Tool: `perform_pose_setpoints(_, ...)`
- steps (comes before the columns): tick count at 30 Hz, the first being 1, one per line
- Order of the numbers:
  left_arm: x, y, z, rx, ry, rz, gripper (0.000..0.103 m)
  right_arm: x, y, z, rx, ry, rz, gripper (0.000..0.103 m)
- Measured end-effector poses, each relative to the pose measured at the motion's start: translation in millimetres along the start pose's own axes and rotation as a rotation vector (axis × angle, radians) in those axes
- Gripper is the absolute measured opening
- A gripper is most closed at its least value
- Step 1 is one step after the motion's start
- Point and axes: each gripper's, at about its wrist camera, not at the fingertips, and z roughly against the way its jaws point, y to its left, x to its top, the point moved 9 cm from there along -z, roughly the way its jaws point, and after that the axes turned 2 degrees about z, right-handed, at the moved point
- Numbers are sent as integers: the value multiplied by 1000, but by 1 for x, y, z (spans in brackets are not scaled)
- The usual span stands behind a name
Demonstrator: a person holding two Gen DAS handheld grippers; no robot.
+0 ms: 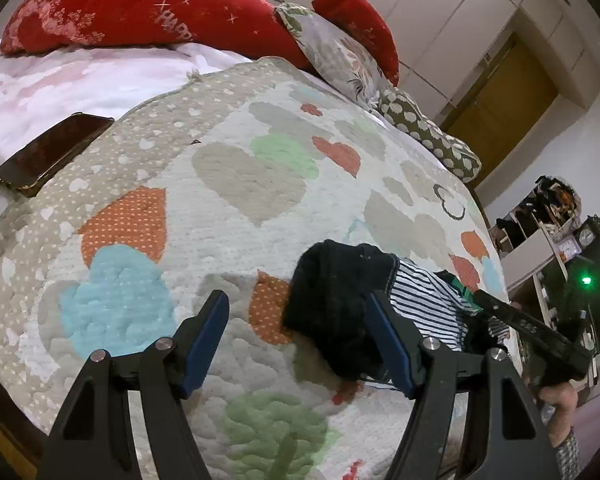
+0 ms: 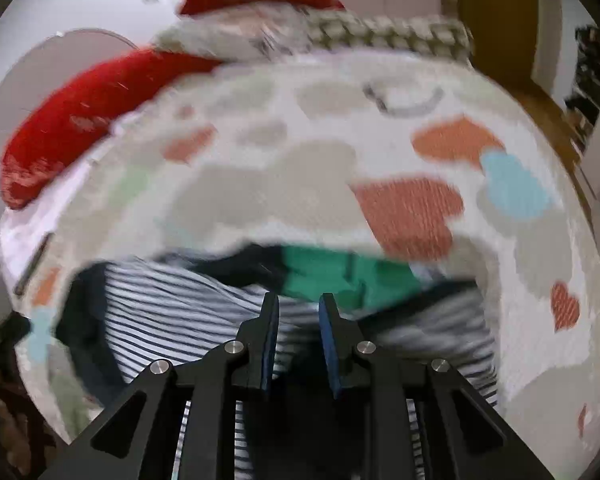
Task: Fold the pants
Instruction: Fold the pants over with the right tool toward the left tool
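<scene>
The pants (image 1: 336, 304) are a dark bundle with a white-and-navy striped part (image 1: 424, 292), lying on the heart-patterned quilt (image 1: 228, 184). My left gripper (image 1: 300, 312) is open wide; its right finger touches the dark bundle, the left finger stands over bare quilt. In the right wrist view, which is blurred, the striped fabric (image 2: 172, 312) and a green patch (image 2: 340, 276) lie under my right gripper (image 2: 299, 306). Its jaws stand a narrow gap apart, with nothing between the tips. The right gripper also shows in the left wrist view (image 1: 476, 296), reaching onto the garment.
Red pillows (image 1: 140, 8) and a floral pillow (image 1: 340, 56) lie at the head of the bed. A phone (image 1: 52, 152) lies at the quilt's left edge on the pink sheet. Shelves (image 1: 556, 232) and a wooden door (image 1: 504, 92) stand to the right.
</scene>
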Motion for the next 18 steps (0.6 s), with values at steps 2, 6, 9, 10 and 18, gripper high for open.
perform_pose_setpoints(2,0,2,1,-10,-1,9,70,1,15,7,47,-8,15,22)
perform_pose_setpoints(6,-1,5,3,-12,2,6,70,-19,35,-16,102,98,23,22)
perform_pose_setpoints(9,-1,9,4,-12,3,19,70,-6,21,-34,-12,88,28,22)
perform_pose_setpoints(10,-1,11,3,-11,3,26,70,0,18,-36,-20,82,12,22)
perform_pose_setpoints(18,0,23,2,-9,7,58,70,22,15,-44,-85,99,25,22)
